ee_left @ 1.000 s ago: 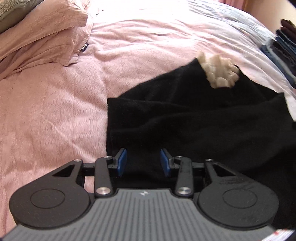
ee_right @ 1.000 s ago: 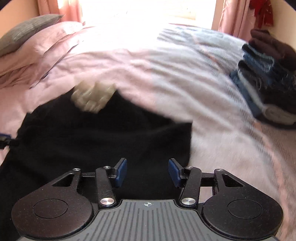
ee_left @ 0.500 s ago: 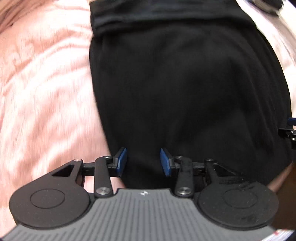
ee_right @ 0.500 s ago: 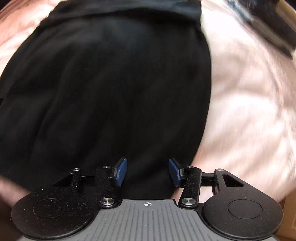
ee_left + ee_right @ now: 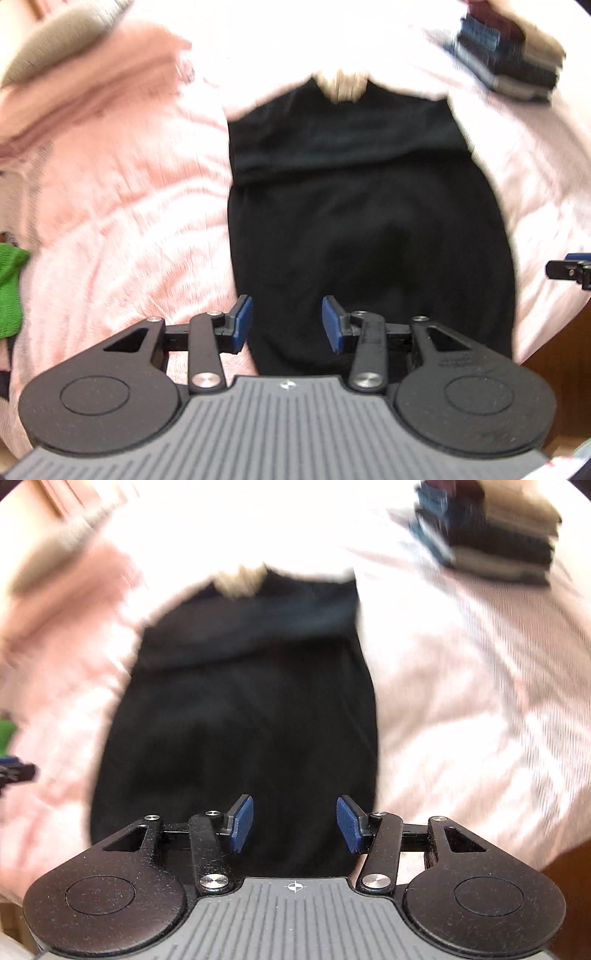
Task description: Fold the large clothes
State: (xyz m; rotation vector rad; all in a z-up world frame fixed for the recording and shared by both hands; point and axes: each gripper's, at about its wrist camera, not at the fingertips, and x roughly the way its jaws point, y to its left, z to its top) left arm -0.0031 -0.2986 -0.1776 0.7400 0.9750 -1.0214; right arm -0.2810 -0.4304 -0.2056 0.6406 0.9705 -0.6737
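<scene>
A: Status? Black garment [image 5: 365, 229] lies flat mid-bed, top band looks turned over at 12 o'clock. Looks partly folded, at least one more fold left, I'd guess.

B: Left gripper [image 5: 287, 325] jaws have just been opening, nothing between the pads. Right gripper [image 5: 294, 824] jaws apart, empty too. Both above the near hem.

A: Surface: pink bed [image 5: 122, 236]. Pillows [image 5: 85, 81] at 10, folded stack [image 5: 491, 531] at 2. Frames blurred.
</scene>
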